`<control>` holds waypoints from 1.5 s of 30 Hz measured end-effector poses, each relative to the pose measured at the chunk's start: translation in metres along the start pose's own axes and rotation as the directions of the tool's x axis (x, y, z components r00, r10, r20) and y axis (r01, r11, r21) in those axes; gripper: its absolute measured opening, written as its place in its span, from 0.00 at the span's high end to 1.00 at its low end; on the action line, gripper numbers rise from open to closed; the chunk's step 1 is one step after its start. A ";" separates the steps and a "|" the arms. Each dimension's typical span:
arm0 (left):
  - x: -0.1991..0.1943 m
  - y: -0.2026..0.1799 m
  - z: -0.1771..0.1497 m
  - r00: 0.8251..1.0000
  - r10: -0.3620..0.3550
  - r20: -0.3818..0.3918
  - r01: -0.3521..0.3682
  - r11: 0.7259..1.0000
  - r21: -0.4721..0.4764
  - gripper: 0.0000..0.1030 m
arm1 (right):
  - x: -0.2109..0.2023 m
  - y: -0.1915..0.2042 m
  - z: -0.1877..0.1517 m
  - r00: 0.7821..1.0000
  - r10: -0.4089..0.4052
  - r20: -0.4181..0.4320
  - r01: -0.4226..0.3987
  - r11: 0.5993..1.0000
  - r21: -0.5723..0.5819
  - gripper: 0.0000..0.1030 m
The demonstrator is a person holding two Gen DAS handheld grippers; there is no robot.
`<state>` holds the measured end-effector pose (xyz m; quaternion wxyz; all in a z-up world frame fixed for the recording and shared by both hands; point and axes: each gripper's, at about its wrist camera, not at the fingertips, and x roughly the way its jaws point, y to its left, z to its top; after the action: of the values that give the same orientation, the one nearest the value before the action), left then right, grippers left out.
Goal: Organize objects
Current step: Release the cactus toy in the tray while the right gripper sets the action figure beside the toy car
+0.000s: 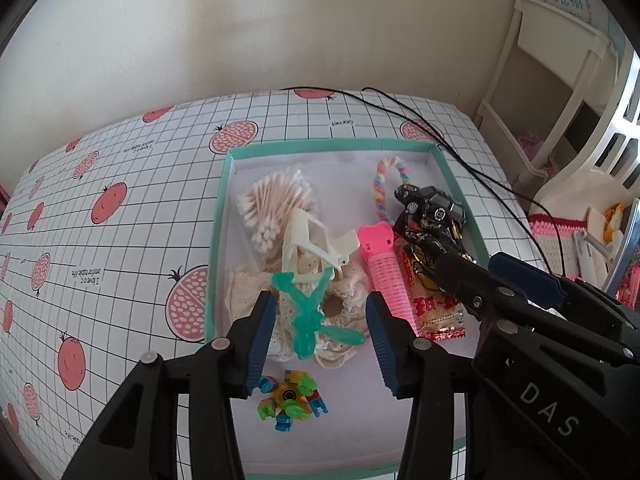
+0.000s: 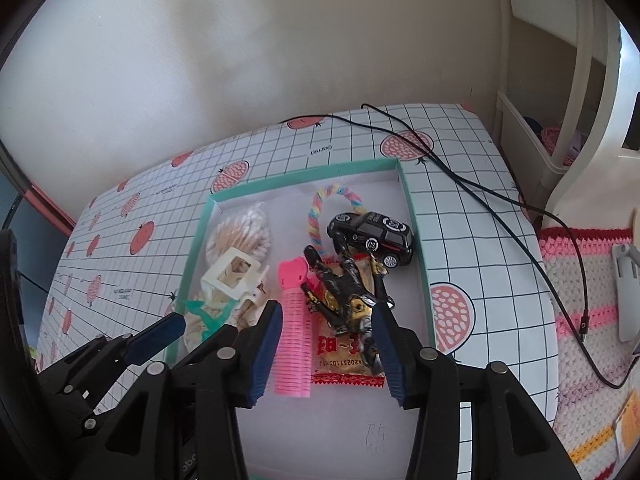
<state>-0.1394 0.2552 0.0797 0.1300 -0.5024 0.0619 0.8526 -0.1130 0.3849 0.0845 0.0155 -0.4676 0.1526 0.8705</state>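
Both grippers are hovering over the teal-rimmed box (image 2: 416, 236) with jaws spread wide, gripping nothing. The right gripper (image 2: 326, 354) is lining up on the black-and-gold figure (image 2: 348, 300), which is lying on a red snack packet (image 2: 344, 364) just ahead of and between its fingers. The figure's long axis is running forward and slightly left, away from the gripper. To grasp it well, descend onto the torso, keeping clear of the pink roller (image 2: 294, 332) beside the left finger. The left gripper (image 1: 320, 344) is waiting above a green toy (image 1: 306, 320).

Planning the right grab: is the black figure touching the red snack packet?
Touching. The right wrist view shows the black figure lying directly across the red snack packet.
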 end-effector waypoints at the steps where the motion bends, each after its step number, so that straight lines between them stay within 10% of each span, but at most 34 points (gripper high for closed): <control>1: -0.001 0.001 0.001 1.000 0.000 0.002 0.000 1.000 -0.006 0.53 | -0.002 0.000 0.001 1.000 0.002 0.004 -0.002 1.000 0.000 0.51; 23: -0.020 0.045 0.010 0.997 0.059 0.048 -0.050 0.983 -0.175 0.44 | -0.013 0.002 0.006 0.999 0.002 0.032 -0.002 1.000 0.003 0.40; 45: -0.022 0.098 0.014 0.971 0.198 0.135 -0.159 0.954 -0.253 0.01 | -0.007 0.012 0.005 0.997 -0.053 0.060 0.054 0.998 -0.024 0.00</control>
<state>-0.1687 0.1612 0.1034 -0.0051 -0.4373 -0.0069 0.8993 -0.1149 0.3760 0.0954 0.0374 -0.4457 0.1285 0.8851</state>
